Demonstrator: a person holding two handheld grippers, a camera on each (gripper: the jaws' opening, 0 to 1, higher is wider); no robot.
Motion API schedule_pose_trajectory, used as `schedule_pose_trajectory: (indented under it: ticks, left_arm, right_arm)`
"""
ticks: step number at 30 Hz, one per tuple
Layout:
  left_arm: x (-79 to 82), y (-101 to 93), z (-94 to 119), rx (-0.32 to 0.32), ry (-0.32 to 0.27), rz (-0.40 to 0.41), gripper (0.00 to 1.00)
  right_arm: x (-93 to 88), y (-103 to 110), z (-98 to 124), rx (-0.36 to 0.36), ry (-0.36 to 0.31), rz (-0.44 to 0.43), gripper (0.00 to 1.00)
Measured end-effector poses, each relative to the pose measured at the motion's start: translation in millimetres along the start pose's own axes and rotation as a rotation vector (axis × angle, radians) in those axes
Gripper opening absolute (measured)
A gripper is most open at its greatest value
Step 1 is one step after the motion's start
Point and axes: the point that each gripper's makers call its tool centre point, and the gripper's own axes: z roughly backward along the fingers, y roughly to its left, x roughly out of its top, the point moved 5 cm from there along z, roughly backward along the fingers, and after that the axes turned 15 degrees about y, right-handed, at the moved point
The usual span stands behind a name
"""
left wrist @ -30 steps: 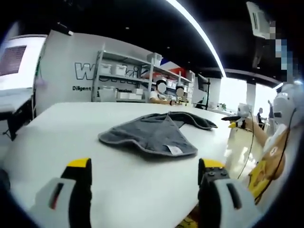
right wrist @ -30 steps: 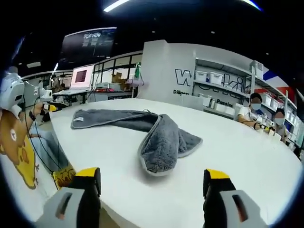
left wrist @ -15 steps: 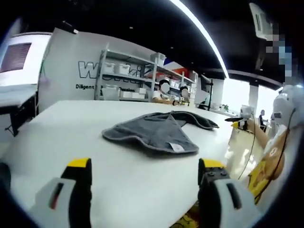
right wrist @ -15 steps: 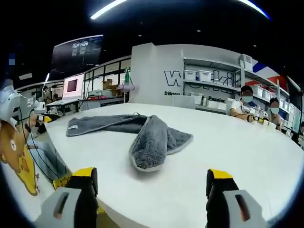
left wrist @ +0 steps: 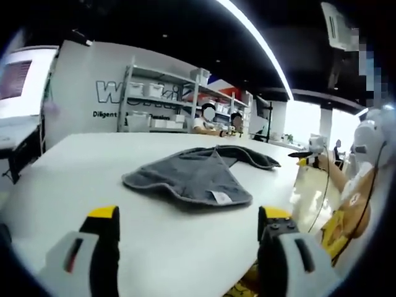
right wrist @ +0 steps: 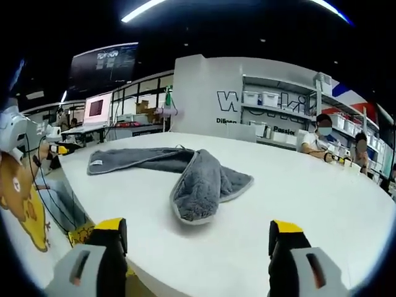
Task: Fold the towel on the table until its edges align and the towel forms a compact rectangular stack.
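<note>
Between the earlier pictures and now almost nothing on the table [left wrist: 74, 167] has changed. The grey towel [left wrist: 192, 176] lies crumpled in the same shape, with the same fold and the small white label [left wrist: 219, 197] at its near edge. It sits slightly differently in both views, but the shelves [left wrist: 164, 102] behind it slide along with it, so that is the cameras drifting, not the towel.
</note>
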Motion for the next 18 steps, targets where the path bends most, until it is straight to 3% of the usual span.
schedule_pose_trajectory:
  ticks: [10, 18]
  left_arm:
    - [17.4, -37.0, -21, -0.065, 0.004, -0.097, 0.96]
    - [23.9, -56.9, -34, -0.127, 0.005, -0.136, 0.95]
  right_arm:
    - [4.8, 9, -3, -0.011, 0.016, 0.047, 0.98]
    - [5.0, 14, -2, -0.012, 0.031, 0.095, 0.9]
